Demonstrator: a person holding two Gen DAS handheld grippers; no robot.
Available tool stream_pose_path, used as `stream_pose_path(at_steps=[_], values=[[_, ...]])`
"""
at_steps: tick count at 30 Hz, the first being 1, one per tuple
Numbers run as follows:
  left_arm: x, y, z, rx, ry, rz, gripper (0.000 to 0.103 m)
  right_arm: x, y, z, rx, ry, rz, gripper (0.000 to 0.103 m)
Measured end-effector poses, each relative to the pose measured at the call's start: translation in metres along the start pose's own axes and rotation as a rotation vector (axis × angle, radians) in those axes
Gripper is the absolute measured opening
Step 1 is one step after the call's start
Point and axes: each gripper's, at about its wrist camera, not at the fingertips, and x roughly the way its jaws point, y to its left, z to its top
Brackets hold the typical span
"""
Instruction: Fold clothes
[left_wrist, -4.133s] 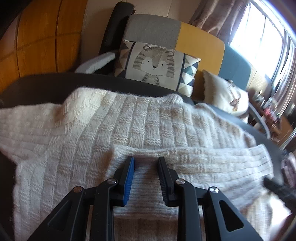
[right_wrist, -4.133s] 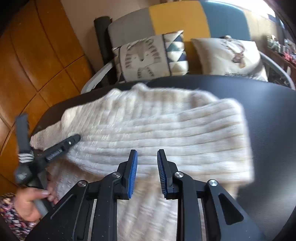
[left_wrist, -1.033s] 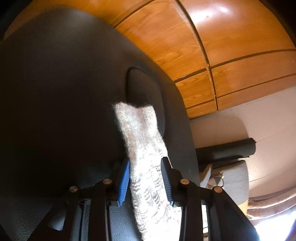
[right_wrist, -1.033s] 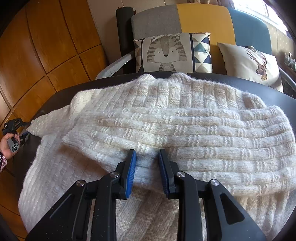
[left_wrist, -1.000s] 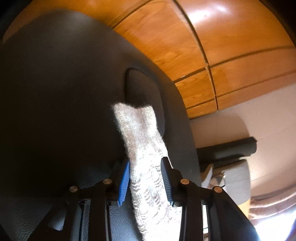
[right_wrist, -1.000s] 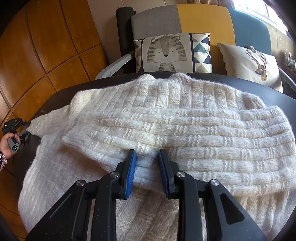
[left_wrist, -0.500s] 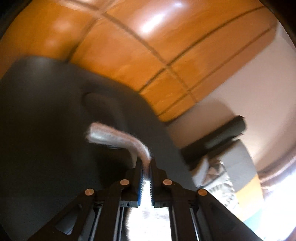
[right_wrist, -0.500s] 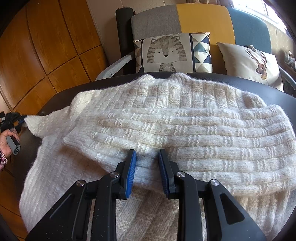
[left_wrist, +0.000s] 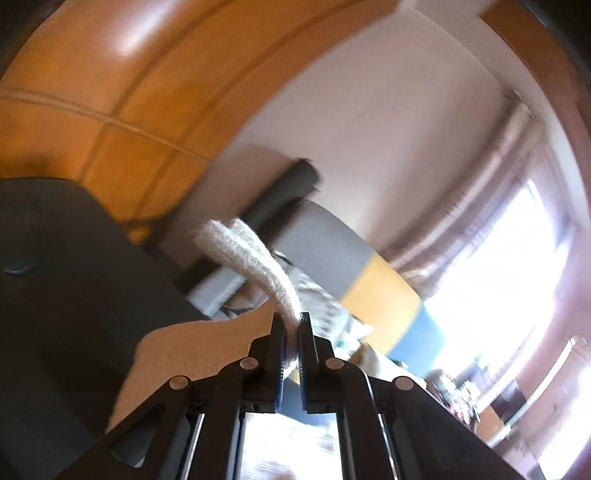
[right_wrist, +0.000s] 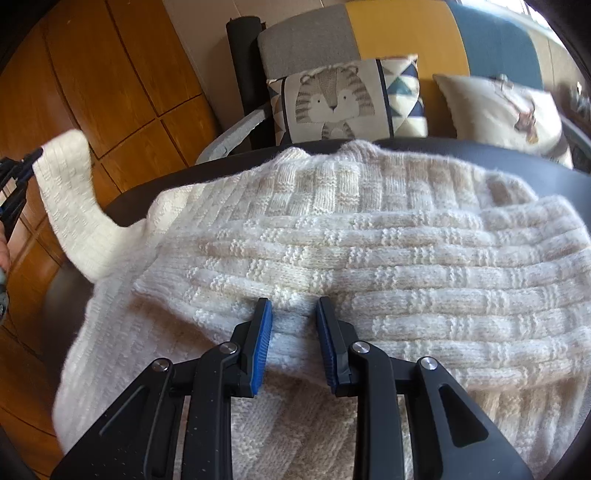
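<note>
Counter (right_wrist: 480, 149): dark, matte, rounded edge; sweater covers most of it in right wrist view. Bare strip shows at 12 o'clock behind the knit & at 9 o'clock under the lifted sleeve.
Sweater (right_wrist: 369, 236): cream chunky knit w/ basket-weave blocks, spread flat on counter; one fold already laid across the body, running 9 to 3 o'clock.
Sleeve (right_wrist: 70, 199): raised off the counter at 10 o'clock, arcing up from the body to the cuff; nothing under it but air.
Left claw (left_wrist: 290, 325): clenched on the sleeve cuff, jaws nearly together w/ knit pinched between. Left wrist view blurred. Same claw seen at far 9 o'clock edge of right wrist view (right_wrist: 16, 173).
Right claw (right_wrist: 293, 306): jaws partly apart, tips pressed down into the folded edge at 6 o'clock, a ridge of knit between the blue pads (right_wrist: 263, 332); can't tell if pads squeeze it.
Wall (right_wrist: 122, 74): orange wood panels, 9–11 o'clock.
Sofa (right_wrist: 402, 33): behind counter at 12 o'clock, grey/yellow/blue back.
Tiger cushion (right_wrist: 343, 99): upright on sofa, 12 o'clock.
Cream cushion (right_wrist: 498, 107): beside it, 2 o'clock.
Window (left_wrist: 498, 277): bright, blown out, curtains alongside; 3 o'clock in left wrist view.
</note>
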Motion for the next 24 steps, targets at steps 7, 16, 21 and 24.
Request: stream_pose_path(at_steps=[7, 16, 21, 24], values=[[0.01, -0.079, -0.057, 0.129, 0.082, -0.076, 0.005, -0.054, 0.014, 0.025, 0.062, -0.063, 0.178, 0.041], [0.037, -0.149, -0.169, 0.25, 0.267, -0.132, 0.005, -0.087, -0.025, 0.02, 0.314, -0.147, 0.212, 0.054], [0.056, -0.16, -0.219, 0.32, 0.384, -0.118, 0.005, -0.09, -0.069, -0.001, 0.503, -0.139, 0.204, 0.054], [0.066, -0.162, -0.247, 0.352, 0.443, -0.099, 0.005, -0.089, -0.08, -0.007, 0.529, -0.123, 0.219, 0.054]])
